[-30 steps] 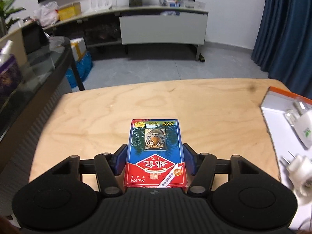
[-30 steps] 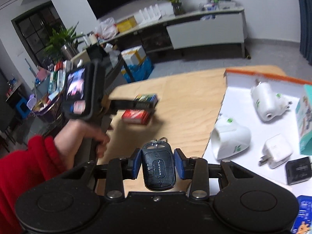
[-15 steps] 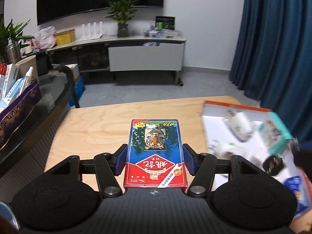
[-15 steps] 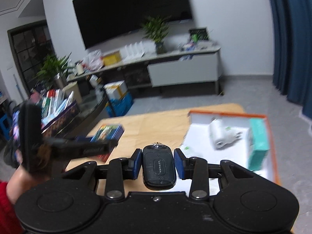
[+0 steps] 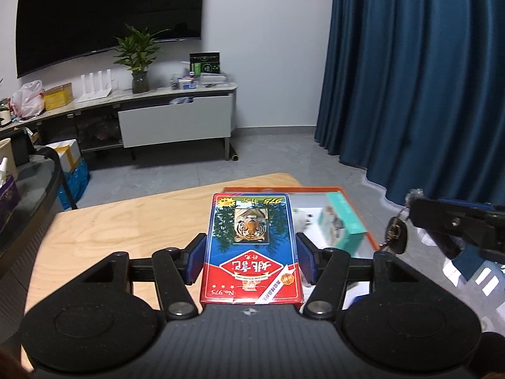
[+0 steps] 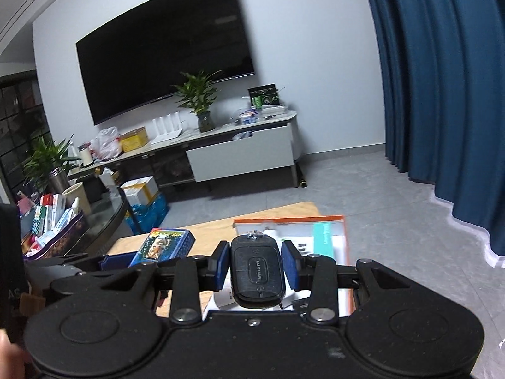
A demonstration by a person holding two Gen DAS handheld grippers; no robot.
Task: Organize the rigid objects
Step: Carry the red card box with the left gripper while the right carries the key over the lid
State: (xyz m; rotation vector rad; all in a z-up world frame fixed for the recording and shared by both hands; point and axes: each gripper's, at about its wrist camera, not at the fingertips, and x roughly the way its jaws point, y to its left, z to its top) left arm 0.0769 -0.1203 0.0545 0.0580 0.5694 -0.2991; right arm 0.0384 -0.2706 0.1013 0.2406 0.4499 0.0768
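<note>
The left gripper (image 5: 251,257) is squeezing a stiff, light card box (image 5: 251,246) by its long sides, and the right gripper (image 6: 255,267) is pinching a hard, smooth key fob (image 6: 257,273), both above the tray (image 6: 345,240) at 12 o'clock.

I count one card box (image 5: 251,246), one black key fob (image 6: 258,273), one teal box (image 5: 342,222) in one orange-rimmed tray (image 5: 318,188), one wooden table (image 5: 126,221), two grippers.

A home living room: wall television (image 6: 164,72), media console (image 6: 240,154), curtains (image 6: 442,79).
</note>
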